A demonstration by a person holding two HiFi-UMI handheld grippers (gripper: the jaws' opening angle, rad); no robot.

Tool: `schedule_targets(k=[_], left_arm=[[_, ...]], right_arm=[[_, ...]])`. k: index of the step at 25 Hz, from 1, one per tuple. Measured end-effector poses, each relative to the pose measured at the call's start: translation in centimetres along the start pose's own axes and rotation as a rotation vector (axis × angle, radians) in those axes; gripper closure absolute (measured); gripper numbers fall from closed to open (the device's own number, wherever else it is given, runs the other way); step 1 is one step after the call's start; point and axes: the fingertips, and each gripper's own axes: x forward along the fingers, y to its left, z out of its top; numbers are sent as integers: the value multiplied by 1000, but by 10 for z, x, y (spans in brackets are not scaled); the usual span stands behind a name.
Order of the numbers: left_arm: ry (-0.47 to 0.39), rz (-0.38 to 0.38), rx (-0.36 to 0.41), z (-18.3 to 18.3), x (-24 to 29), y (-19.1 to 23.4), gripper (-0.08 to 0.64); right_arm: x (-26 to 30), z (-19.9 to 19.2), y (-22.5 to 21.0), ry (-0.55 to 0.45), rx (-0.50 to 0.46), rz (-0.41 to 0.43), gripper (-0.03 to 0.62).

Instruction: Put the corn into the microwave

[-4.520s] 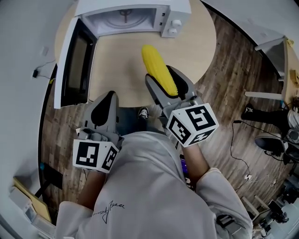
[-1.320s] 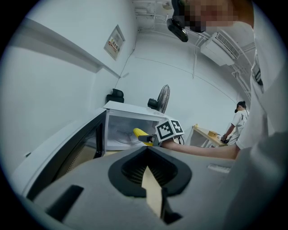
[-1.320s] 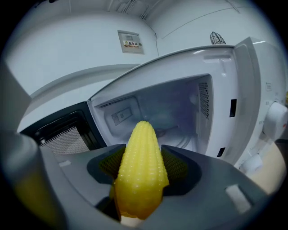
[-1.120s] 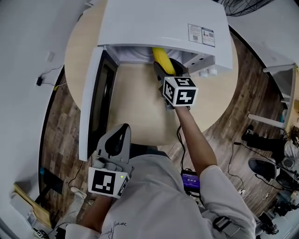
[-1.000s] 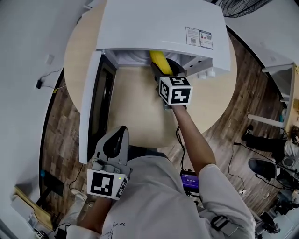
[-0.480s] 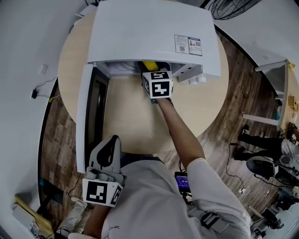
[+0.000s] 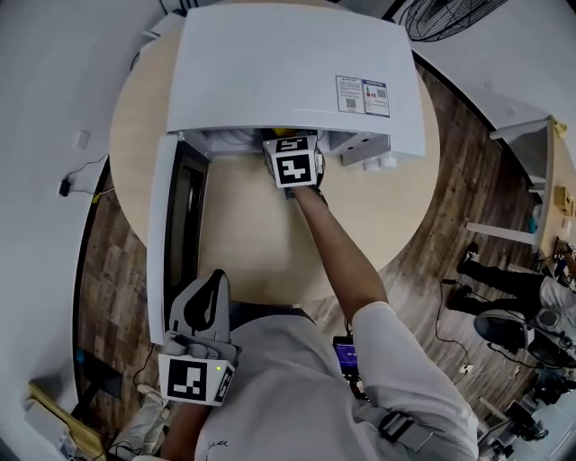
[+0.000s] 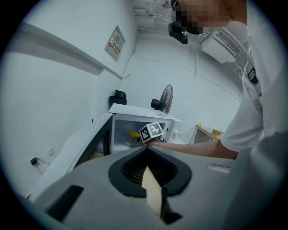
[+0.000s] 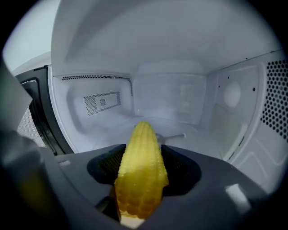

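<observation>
My right gripper point(image 9: 143, 152) is shut on a yellow corn cob point(image 9: 140, 175), which sticks out forward between its jaws. Gripper and cob are inside the open white microwave point(image 7: 288, 72), above the cavity floor point(image 9: 171, 130). In the head view only the right gripper's marker cube point(image 7: 295, 164) shows at the oven's mouth; the cob is hidden under the top. The door point(image 7: 166, 234) hangs open to the left. The left gripper view shows the cob's tip point(image 8: 134, 134) in the cavity. My left gripper point(image 7: 203, 293) is held low near my body, shut and empty.
The microwave stands on a round light-wood table point(image 7: 243, 225). Its knobs point(image 7: 378, 162) are right of the opening. A fan point(image 7: 441, 13) stands behind the table on the wooden floor point(image 7: 450, 225). Furniture and cables lie at the right point(image 7: 531, 324).
My right gripper has pushed the corn forward and a little down into the microwave; the cob has gone out of the head view. The left gripper has stayed in place.
</observation>
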Motion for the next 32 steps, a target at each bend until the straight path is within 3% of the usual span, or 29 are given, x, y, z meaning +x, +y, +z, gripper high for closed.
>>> schedule_targets(k=[14,23,32], left_arm=[[13,-17,12,-3,-1,6,571],[11,-25,13,-5,-6,9,571],[0,-8,9,-6,-15,10,571]], right_arm=[[11,4,-10,0,-70,-98,331],[12,5,-10,-9,-168,-147,330],[13,4,-10,-2,-168,-161,328]])
